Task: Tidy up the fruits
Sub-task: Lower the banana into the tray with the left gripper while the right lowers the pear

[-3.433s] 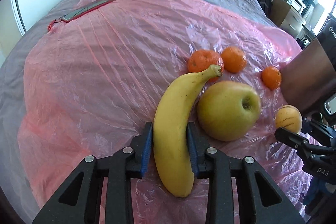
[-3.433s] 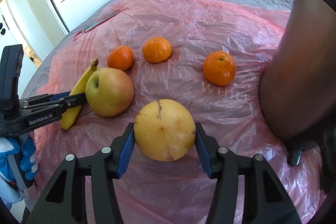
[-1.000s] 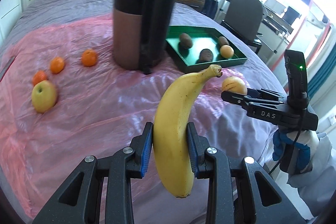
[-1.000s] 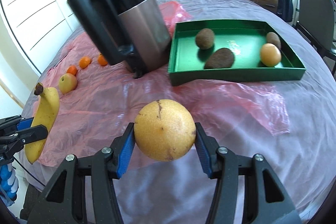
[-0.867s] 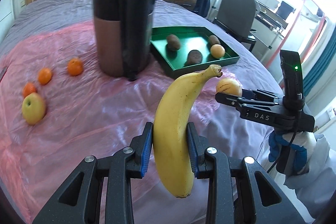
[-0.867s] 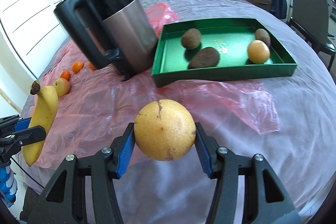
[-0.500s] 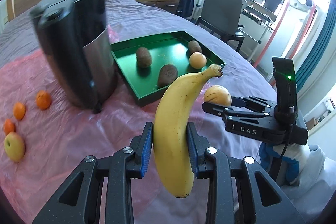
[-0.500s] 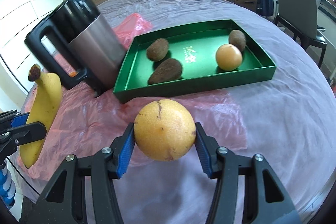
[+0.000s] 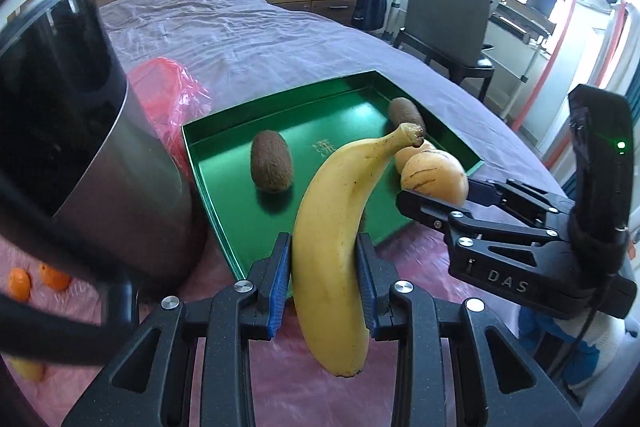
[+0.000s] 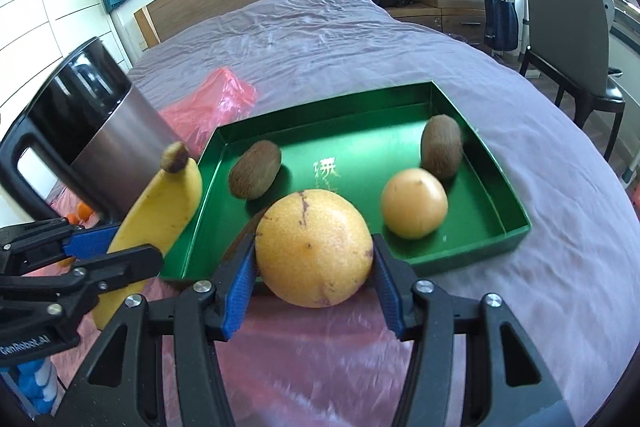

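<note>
Bedroom; purple bedspread [image 10: 328, 39] partly covered by pink plastic sheet [image 9: 256, 379].
Green tray [image 10: 516, 227] on the bed: two brown kiwis [image 10: 255, 169], [image 10: 441, 147], a round orange-yellow fruit [image 10: 414, 203], and a dark item mostly hidden behind the held fruit, possibly a third kiwi.
Left gripper [image 9: 324, 275]: blue pads pinching a banana [image 9: 340, 227] at mid-length, stem pointing toward the tray, held over the tray's near edge.
Right gripper [image 10: 314, 281]: pinching a round yellow fruit [image 10: 314, 247] just before the tray's near wall.
Steel and black kettle [image 9: 80, 155] left of the tray.
Small oranges [image 9: 54, 277] on the sheet, far left.
</note>
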`<state>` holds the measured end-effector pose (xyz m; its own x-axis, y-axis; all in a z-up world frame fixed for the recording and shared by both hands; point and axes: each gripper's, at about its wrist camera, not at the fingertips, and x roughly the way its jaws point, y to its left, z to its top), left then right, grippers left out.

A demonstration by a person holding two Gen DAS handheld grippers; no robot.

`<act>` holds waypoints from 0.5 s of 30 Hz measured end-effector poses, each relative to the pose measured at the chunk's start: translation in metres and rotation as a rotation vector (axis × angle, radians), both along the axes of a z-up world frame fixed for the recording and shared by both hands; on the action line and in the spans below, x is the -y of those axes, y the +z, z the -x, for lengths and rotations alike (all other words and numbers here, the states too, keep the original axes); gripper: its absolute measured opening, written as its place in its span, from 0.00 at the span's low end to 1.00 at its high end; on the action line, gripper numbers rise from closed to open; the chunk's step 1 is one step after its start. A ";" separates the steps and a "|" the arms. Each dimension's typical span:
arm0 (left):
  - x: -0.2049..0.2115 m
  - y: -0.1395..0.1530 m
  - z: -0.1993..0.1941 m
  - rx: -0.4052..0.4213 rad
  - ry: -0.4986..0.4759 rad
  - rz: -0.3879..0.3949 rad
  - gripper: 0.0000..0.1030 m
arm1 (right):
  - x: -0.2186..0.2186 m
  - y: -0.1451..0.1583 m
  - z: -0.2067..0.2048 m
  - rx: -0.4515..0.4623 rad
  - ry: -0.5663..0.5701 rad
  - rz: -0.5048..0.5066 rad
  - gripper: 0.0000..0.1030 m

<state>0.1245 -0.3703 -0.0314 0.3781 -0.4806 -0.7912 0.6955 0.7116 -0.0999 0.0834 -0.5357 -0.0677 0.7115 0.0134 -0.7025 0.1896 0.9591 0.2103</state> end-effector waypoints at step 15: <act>0.027 -0.047 -0.040 -0.017 0.053 -0.070 0.27 | 0.016 -0.039 -0.045 -0.039 -0.011 0.003 0.75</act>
<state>0.1647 -0.3972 -0.0780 0.3877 -0.4035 -0.8288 0.6554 0.7529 -0.0599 0.1288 -0.5515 -0.1068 0.6840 0.0033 -0.7295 0.2081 0.9576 0.1994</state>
